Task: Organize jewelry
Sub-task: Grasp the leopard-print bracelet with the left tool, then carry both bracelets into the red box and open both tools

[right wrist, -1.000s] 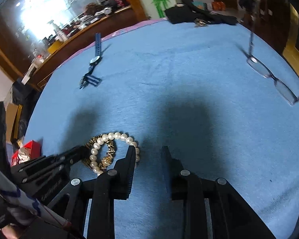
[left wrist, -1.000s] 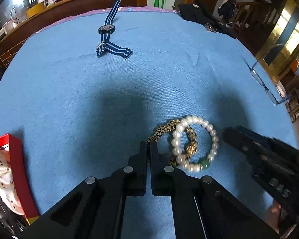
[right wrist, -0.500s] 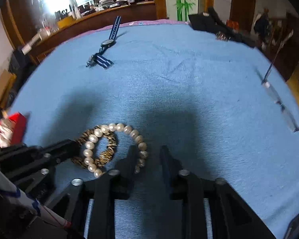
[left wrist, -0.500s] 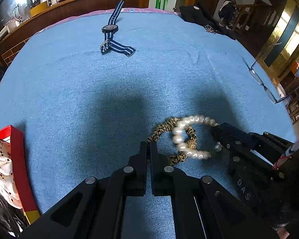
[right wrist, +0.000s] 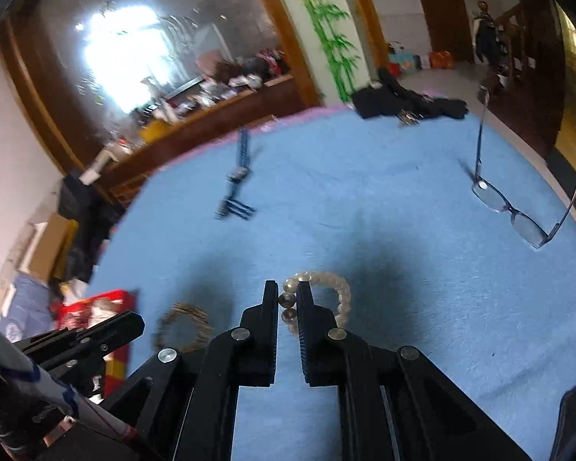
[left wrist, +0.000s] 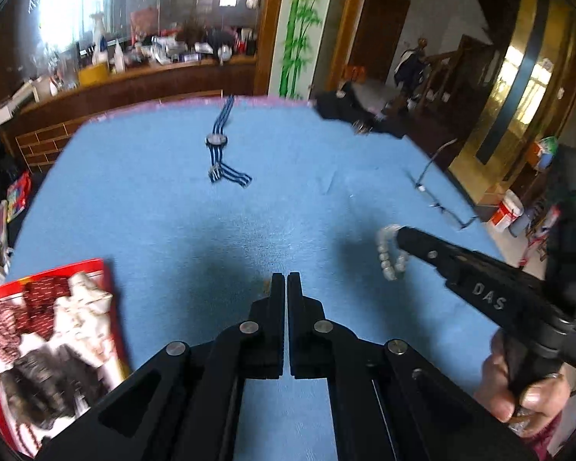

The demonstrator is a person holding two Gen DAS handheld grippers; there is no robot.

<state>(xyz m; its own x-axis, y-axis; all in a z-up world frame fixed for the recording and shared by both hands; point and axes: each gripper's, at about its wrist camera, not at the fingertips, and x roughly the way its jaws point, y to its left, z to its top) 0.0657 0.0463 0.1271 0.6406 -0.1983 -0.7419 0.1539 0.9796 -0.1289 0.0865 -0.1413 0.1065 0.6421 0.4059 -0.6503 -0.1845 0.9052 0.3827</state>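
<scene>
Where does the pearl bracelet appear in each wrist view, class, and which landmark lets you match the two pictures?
Left wrist view: the pearl bracelet hangs at centre right from the tip of the right gripper, above the blue cloth.
Right wrist view: low in the middle, the pearl bracelet sits pinched between that gripper's fingertips.
Shared landmark: the striped watch lying farther back on the cloth in both views.
</scene>
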